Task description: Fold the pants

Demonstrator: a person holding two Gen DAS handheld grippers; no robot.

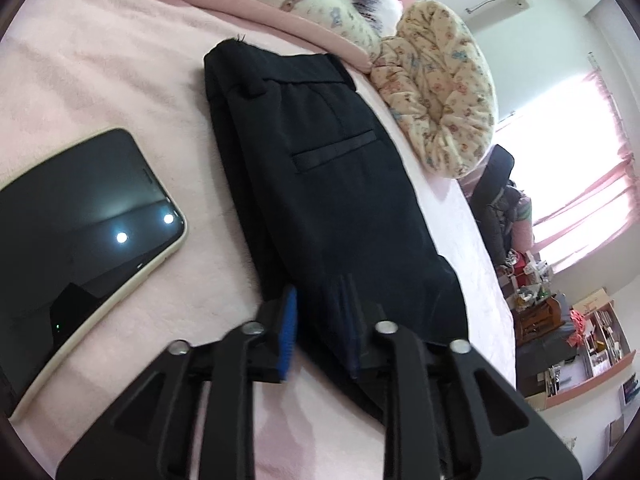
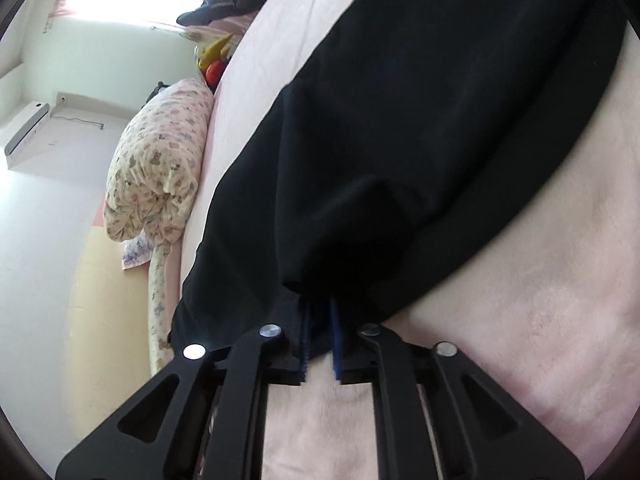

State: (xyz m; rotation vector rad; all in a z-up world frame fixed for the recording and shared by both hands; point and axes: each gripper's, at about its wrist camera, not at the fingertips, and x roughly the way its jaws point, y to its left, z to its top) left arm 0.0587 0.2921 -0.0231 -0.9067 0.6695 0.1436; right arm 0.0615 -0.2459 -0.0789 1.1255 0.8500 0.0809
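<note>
The black pants (image 1: 320,184) were laid folded on the pink bed (image 1: 120,60), between a phone (image 1: 80,240) and a teddy-bear pillow (image 1: 440,100). The near end of the pants was pinched by the left tongs (image 1: 324,336). In the right wrist view, an edge of the pants (image 2: 400,140) was held between the nearly pressed-together right tongs (image 2: 320,344).

The left hand-held gripper (image 1: 320,320) is matte black, with angular linkage arms pierced by triangular cut-outs and pinned by four round silver rivets. A ribbed blue pad lines its finger at 9 o'clock. The right hand-held gripper (image 2: 320,340) matches: black arms, silver rivets, blue ribbed pads (image 2: 337,344).
</note>
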